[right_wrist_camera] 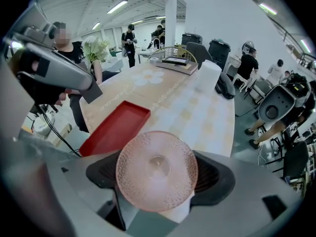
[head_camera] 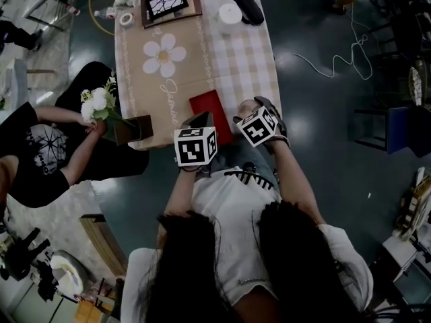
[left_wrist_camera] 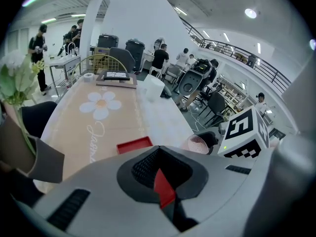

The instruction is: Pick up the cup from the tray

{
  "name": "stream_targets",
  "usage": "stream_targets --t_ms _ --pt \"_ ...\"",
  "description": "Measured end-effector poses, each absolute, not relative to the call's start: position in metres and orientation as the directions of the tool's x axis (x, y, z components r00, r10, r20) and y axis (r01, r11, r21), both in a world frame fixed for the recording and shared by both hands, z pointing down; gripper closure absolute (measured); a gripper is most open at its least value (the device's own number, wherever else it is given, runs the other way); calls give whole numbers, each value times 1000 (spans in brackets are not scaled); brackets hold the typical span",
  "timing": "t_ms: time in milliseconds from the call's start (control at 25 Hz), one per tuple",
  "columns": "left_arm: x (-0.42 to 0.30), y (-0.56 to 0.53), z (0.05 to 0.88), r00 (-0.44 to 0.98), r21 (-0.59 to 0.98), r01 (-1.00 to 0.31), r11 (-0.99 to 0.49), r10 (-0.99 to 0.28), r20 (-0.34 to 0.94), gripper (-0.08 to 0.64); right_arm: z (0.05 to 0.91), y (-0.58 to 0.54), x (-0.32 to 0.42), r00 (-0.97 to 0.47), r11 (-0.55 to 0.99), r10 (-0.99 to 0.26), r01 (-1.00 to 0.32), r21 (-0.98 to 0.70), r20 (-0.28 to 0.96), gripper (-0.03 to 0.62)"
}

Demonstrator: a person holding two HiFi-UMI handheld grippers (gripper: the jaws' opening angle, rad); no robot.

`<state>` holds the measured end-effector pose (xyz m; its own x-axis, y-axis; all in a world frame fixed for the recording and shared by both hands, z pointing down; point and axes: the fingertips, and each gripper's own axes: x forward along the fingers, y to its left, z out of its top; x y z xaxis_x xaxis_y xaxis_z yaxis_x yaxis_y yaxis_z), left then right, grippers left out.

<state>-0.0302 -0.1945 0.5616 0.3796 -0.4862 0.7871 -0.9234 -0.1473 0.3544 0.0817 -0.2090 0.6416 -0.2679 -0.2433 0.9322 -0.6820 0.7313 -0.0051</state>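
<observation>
A round pink patterned glass cup (right_wrist_camera: 157,169) is held between the jaws of my right gripper (right_wrist_camera: 158,174), which is shut on it, lifted off and to the right of the red tray (right_wrist_camera: 116,128). From the left gripper view the cup (left_wrist_camera: 198,143) hangs beside the right gripper's marker cube (left_wrist_camera: 244,135). The tray (head_camera: 212,112) lies on the near end of the table and looks bare. My left gripper (left_wrist_camera: 158,151) hovers over the tray's near left corner with its jaws together; a sliver of red shows in the gap behind the tips.
A person in black at the table's left holds white flowers (head_camera: 97,103) over a dark box (head_camera: 135,128). At the far end lie a framed tablet (head_camera: 167,4), a white roll (head_camera: 229,13) and a black item (head_camera: 246,5). The tan flower-print cloth (head_camera: 165,66) covers the table.
</observation>
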Motion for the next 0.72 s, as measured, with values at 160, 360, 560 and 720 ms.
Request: stream_targets --t_ms 160,360,560,720 --pt "-27 -191 563 380 346 -924 -161 -475 793 558 643 -205 84 -271 728 -247 -685 -6 930 181" --pt "-27 -188 565 372 326 -928 -180 -468 801 558 642 -206 84 -283 708 -260 -706 -17 923 179" --pt "-33 -183 568 360 317 -933 -170 -467 807 558 630 -208 83 -332 651 -307 -757 -58 892 179" --pt "-31 -176 570 359 316 -933 -172 -464 810 558 599 -219 85 -397 585 -395 -804 -106 828 179"
